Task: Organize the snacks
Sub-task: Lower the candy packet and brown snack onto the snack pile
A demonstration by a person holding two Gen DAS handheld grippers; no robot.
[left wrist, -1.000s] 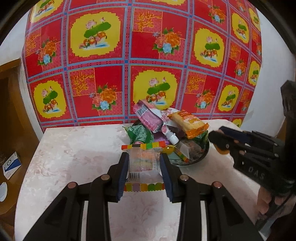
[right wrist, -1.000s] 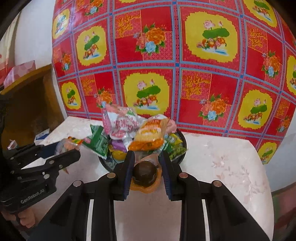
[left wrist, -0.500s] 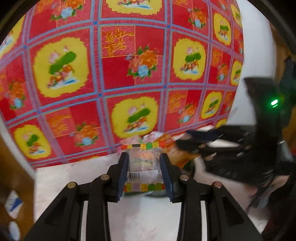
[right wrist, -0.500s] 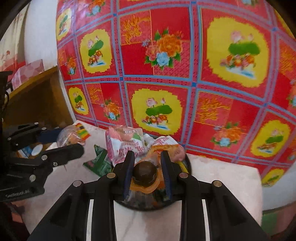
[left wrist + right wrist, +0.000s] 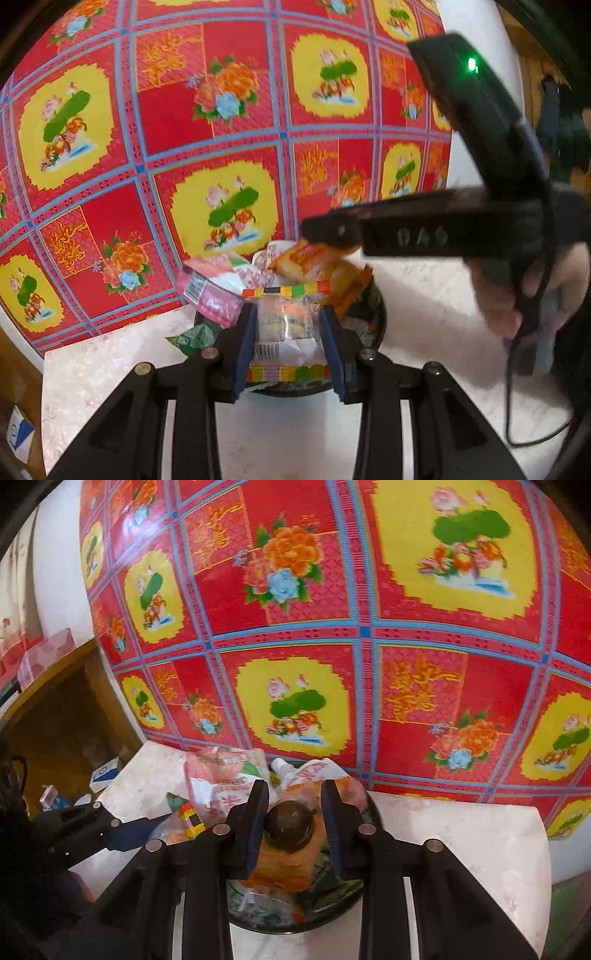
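My left gripper (image 5: 288,339) pinching clear crinkly packet (image 5: 286,325) with rainbow-striped seals, held just above dark round bowl (image 5: 380,317). My right gripper (image 5: 291,827) clamped on brown dome-shaped sweet in glossy orange wrapper (image 5: 290,849), directly over same bowl (image 5: 332,901). Bowl heaped with foil and plastic snack packs: pink pack (image 5: 210,291) at left rim, orange pack (image 5: 314,262) on top. Bowl sits on pale marbled table (image 5: 103,369) against red floral cloth (image 5: 221,110).

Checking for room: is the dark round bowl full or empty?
Full: the dark round bowl is heaped with snack packets rising above its rim, some overhanging.
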